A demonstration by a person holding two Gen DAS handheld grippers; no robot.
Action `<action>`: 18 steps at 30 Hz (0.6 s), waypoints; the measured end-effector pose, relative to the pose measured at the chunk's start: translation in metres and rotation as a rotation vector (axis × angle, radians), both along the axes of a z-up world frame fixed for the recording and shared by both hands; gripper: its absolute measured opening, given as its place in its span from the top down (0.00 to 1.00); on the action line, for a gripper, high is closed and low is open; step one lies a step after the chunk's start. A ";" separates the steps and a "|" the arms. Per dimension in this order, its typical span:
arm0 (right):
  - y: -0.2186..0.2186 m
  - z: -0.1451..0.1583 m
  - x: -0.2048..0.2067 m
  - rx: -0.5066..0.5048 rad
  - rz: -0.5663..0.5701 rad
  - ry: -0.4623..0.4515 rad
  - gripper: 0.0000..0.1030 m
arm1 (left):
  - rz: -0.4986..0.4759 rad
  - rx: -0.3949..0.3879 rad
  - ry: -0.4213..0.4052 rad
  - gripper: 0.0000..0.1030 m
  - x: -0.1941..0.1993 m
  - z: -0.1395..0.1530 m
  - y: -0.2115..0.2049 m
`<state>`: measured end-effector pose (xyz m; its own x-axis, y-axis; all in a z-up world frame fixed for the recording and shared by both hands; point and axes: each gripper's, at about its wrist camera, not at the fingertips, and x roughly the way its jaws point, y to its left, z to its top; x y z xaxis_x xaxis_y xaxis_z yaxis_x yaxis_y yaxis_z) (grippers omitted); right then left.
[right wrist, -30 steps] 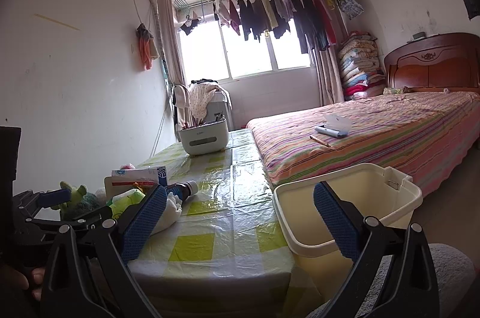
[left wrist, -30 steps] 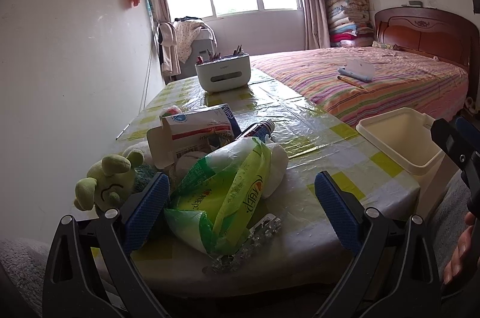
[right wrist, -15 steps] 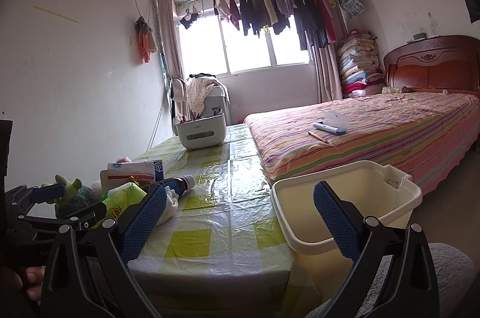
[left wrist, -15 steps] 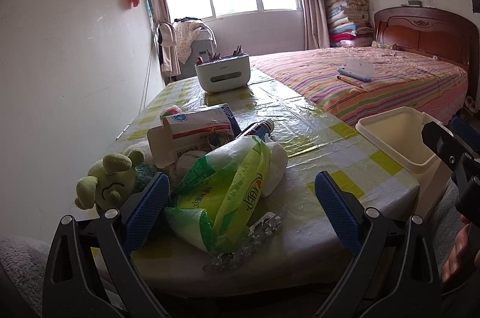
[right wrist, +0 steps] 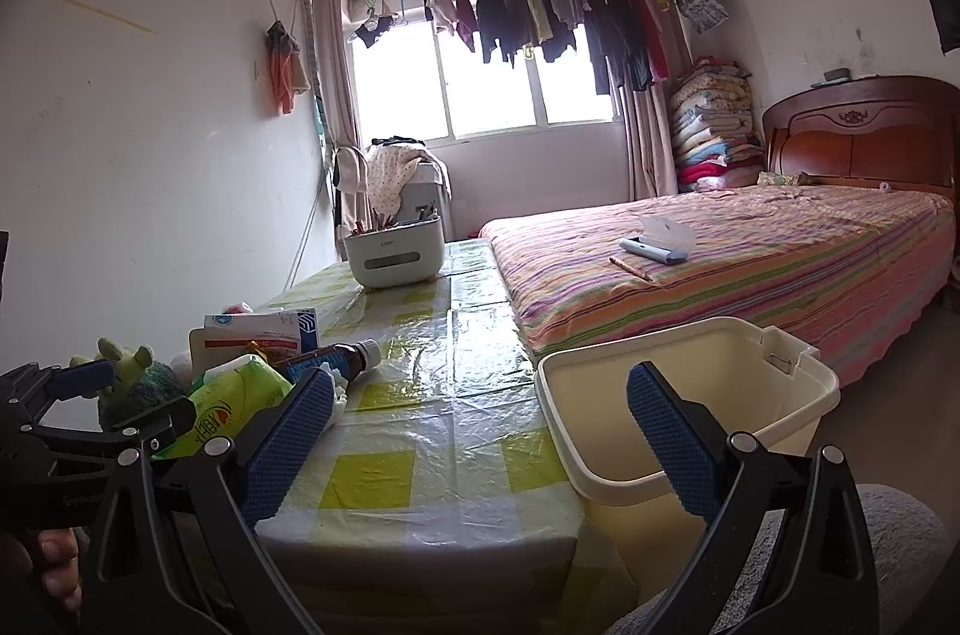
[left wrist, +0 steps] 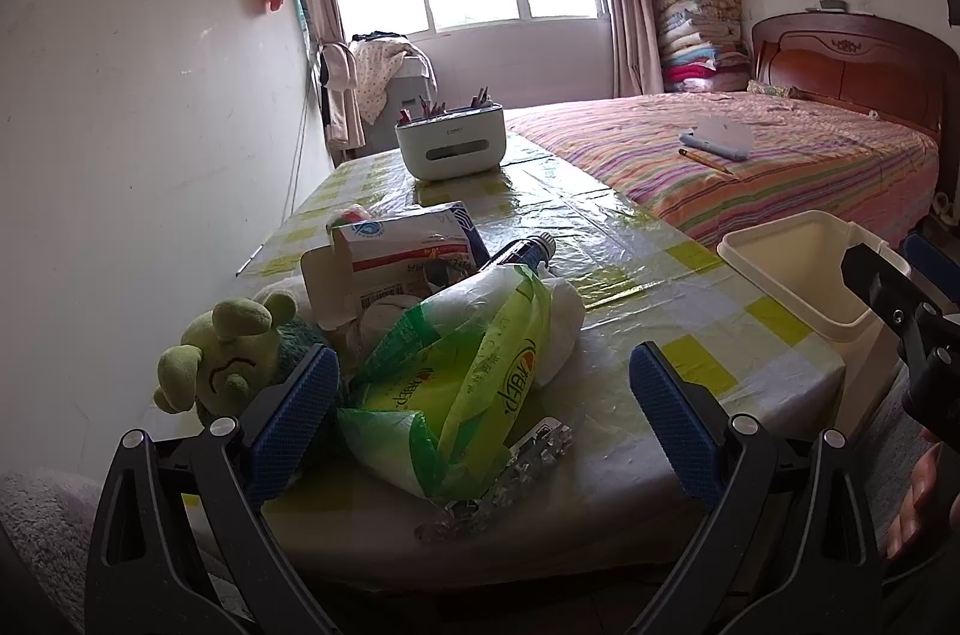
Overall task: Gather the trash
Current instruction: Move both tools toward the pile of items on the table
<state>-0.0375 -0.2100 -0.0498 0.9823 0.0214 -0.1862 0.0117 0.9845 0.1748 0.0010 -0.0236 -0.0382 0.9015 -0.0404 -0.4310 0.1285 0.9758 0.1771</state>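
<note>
A green-and-white plastic bag (left wrist: 456,371) lies crumpled at the near end of the table (left wrist: 600,239), with a foil blister pack (left wrist: 504,479) just in front of it. Behind the bag are an opened white-and-red carton (left wrist: 396,257) and a dark bottle (left wrist: 528,248) on its side. My left gripper (left wrist: 480,410) is open, its fingers on either side of the bag and apart from it. My right gripper (right wrist: 480,440) is open and holds nothing, between the table corner and a cream bin (right wrist: 708,365) beside the table. The bin (left wrist: 798,269) looks empty.
A green plush toy (left wrist: 222,359) sits left of the bag by the wall. A white organizer (left wrist: 450,143) with pens stands at the table's far end. A striped bed (left wrist: 750,161) runs along the right. A person's fingers (left wrist: 912,503) show at the right edge.
The right gripper has drifted slightly toward the table. The left gripper has barely moved. Both stay open and nothing on the table has shifted.
</note>
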 end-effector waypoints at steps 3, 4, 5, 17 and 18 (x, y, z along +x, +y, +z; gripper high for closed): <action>0.000 0.000 0.000 -0.001 -0.001 0.003 0.07 | 0.002 -0.002 -0.001 0.07 -0.001 0.000 0.000; 0.000 0.000 0.000 -0.002 -0.001 0.005 0.07 | 0.004 -0.003 -0.002 0.07 -0.001 0.000 0.001; 0.000 0.000 0.000 -0.003 -0.001 0.006 0.07 | 0.004 -0.004 -0.002 0.07 -0.001 0.000 0.001; 0.002 0.000 0.002 -0.005 0.000 0.009 0.07 | 0.003 0.014 0.000 0.07 -0.003 -0.003 -0.001; 0.002 0.000 0.002 -0.005 0.000 0.009 0.07 | 0.004 0.017 0.000 0.07 -0.003 -0.003 -0.001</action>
